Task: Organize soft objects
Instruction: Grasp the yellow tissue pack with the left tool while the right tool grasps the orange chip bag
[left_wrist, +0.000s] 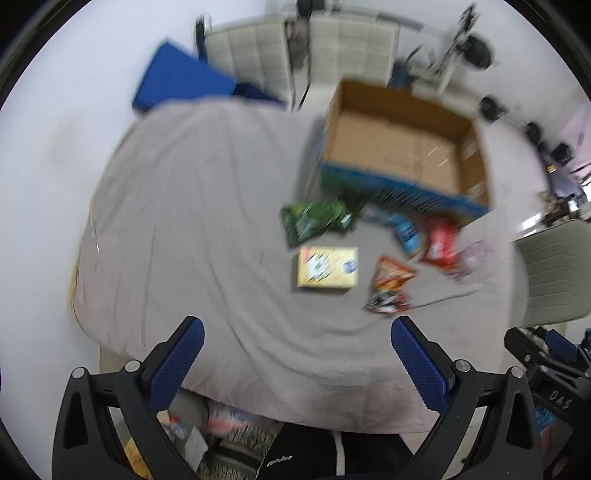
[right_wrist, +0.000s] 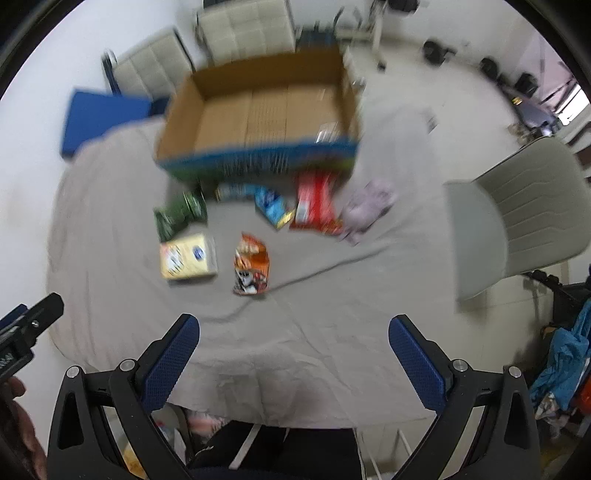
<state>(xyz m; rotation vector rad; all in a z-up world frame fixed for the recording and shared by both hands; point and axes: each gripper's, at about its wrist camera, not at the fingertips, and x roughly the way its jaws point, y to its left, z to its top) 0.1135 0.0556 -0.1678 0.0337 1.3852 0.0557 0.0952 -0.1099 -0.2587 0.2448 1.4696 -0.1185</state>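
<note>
Both views are motion-blurred. An open, empty cardboard box stands at the far side of a cloth-covered table. In front of it lie a green packet, a yellow box, an orange snack bag, a blue packet, a red packet and a pale pink packet. My left gripper and right gripper are open and empty, high above the table's near edge.
A blue pad leans beyond the table's far left. Pale chairs stand behind the box and at the right. The right gripper's body shows at the left wrist view's right edge. Clutter lies under the table.
</note>
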